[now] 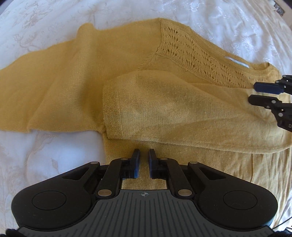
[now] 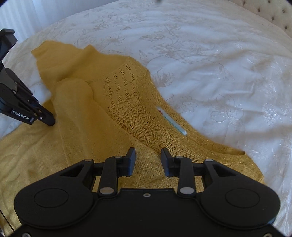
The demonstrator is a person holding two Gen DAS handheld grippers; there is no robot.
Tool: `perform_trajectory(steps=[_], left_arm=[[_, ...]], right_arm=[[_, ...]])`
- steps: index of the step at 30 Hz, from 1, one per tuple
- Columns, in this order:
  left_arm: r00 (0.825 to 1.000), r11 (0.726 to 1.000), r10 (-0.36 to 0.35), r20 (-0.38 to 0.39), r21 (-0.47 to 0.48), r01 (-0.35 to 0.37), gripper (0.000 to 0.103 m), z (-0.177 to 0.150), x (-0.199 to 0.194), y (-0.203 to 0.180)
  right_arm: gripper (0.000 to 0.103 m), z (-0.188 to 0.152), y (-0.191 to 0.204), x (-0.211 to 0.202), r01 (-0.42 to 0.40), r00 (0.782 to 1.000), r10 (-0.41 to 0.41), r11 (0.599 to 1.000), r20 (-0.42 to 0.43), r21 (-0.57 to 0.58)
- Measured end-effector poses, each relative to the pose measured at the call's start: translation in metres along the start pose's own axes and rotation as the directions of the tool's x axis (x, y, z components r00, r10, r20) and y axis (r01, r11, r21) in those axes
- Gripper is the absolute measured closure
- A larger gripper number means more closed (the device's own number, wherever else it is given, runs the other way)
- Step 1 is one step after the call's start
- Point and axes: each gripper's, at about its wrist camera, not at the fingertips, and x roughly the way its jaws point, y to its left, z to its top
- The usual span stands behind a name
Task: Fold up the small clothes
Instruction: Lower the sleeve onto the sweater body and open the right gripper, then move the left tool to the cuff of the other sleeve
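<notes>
Mustard knit sweater (image 1: 76, 76) lies flat on the bedspread (image 2: 209, 54), one sleeve (image 1: 173, 113) folded across its body. Left gripper (image 1: 143, 155) nearly clenched, empty, beside the cuff. Right gripper (image 2: 148, 155) released near the collar. Next: smooth sleeve, fold evenly.

Setting: a home bedroom, the work surface being a made bed. Evidence: a white bedspread (image 2: 209, 60) with a pale embroidered floral and vine pattern fills both views, softly rumpled; a cream button-tufted upholstered headboard (image 2: 270, 12) shows at the upper right of the right wrist view; white, vertically pleated curtain fabric (image 2: 23, 16), brightly lit, hangs at the upper left of that same view. A mustard-yellow knit sweater (image 1: 146, 102) lies spread on the bedspread, a household garment in keeping with the room.
</notes>
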Motion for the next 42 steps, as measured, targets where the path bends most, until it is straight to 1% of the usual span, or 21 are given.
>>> perform_trajectory(steps=[2,5,6,7,8,10,13,15,17,18,19,21,23,24,25,26,31,33,37,40,42], left_arm=[[1.0,1.0,0.001,0.0,0.0,-0.001,0.093,0.0,0.002,0.002],[1.0,1.0,0.004,0.005,0.001,-0.004,0.093,-0.002,0.002,0.001],[1.0,1.0,0.003,0.005,0.0,-0.003,0.093,-0.003,0.002,0.002],[1.0,1.0,0.001,0.006,-0.001,-0.001,0.093,-0.003,0.003,0.003],[1.0,1.0,-0.001,0.006,-0.003,0.001,0.093,-0.003,0.004,0.003],[1.0,1.0,-0.005,0.005,-0.007,0.005,0.093,-0.004,0.005,0.004],[1.0,1.0,-0.009,0.007,-0.014,0.009,0.093,-0.006,0.007,0.007],[1.0,1.0,-0.006,0.007,-0.015,0.006,0.093,-0.006,0.008,0.008],[1.0,1.0,-0.003,0.007,-0.016,0.003,0.093,-0.005,0.006,0.008],[1.0,1.0,-0.003,0.006,-0.019,0.003,0.093,-0.005,0.004,0.008],[1.0,1.0,-0.003,0.005,-0.024,0.003,0.092,-0.004,0.003,0.008],[1.0,0.999,-0.004,0.006,-0.035,0.004,0.092,-0.004,-0.002,0.01],[1.0,0.999,-0.008,0.002,-0.037,0.008,0.085,-0.005,-0.004,0.011],[1.0,0.999,-0.007,-0.002,-0.037,0.007,0.084,-0.008,-0.005,0.012],[1.0,0.999,-0.005,-0.006,-0.036,0.005,0.084,-0.011,-0.005,0.012],[1.0,0.999,-0.004,-0.008,-0.036,0.004,0.084,-0.014,-0.005,0.013],[1.0,0.997,-0.001,-0.009,-0.078,0.0,0.083,-0.03,-0.015,0.023],[1.0,0.995,0.006,-0.006,-0.099,-0.007,0.082,-0.038,-0.021,0.031],[0.999,0.99,0.034,-0.005,-0.135,-0.034,0.081,-0.054,-0.034,0.048],[0.999,0.983,0.052,-0.005,-0.178,-0.052,0.081,-0.067,-0.043,0.067],[0.998,0.975,0.061,-0.001,-0.212,-0.06,0.081,-0.074,-0.047,0.078]], right_arm=[[0.06,0.0,0.0,0.003,-0.009,1.0,0.009,0.999,-0.012,-0.035],[0.06,0.003,-0.002,0.008,-0.038,0.999,0.036,0.998,-0.03,-0.052],[0.068,0.003,-0.002,0.009,-0.055,0.998,0.052,0.997,-0.04,-0.055],[0.09,0.003,-0.003,0.01,-0.079,0.996,0.077,0.995,-0.049,-0.057],[0.095,0.004,-0.003,0.01,-0.089,0.995,0.087,0.995,-0.049,-0.053],[0.095,0.006,-0.005,0.008,-0.07,0.997,0.069,0.997,-0.036,-0.039],[0.096,0.008,-0.014,0.007,0.001,1.0,0.0,0.999,-0.003,0.047],[0.096,0.009,-0.021,0.01,0.037,0.999,-0.037,0.993,-0.001,0.113],[0.096,0.009,-0.026,0.013,0.055,0.998,-0.054,0.985,-0.01,0.165],[0.094,0.009,-0.028,0.012,0.062,0.998,-0.062,0.981,-0.008,0.186],[0.084,0.009,-0.028,0.01,0.071,0.997,-0.072,0.975,0.001,0.21],[0.082,0.01,-0.027,0.001,0.05,0.997,-0.061,0.966,0.037,0.255],[0.076,0.012,-0.02,-0.007,0.016,0.996,-0.038,0.963,0.077,0.267],[0.063,0.015,-0.013,-0.009,-0.004,0.996,-0.02,0.967,0.093,0.254],[0.053,0.018,-0.006,-0.009,-0.019,0.995,-0.005,0.972,0.101,0.235],[0.051,0.021,0.001,-0.009,-0.035,0.995,0.013,0.976,0.103,0.215],[0.051,0.04,0.04,0.011,-0.059,0.996,0.052,0.993,0.074,0.098],[0.051,0.048,0.052,0.024,-0.06,0.997,0.057,0.995,0.048,0.08],[0.05,0.059,0.075,0.049,-0.018,1.0,0.017,0.999,0.022,0.03],[0.051,0.068,0.086,0.05,0.018,0.999,-0.018,1.0,0.046,0.012],[0.051,0.072,0.093,0.039,0.028,0.994,-0.029,1.0,0.106,0.012]])
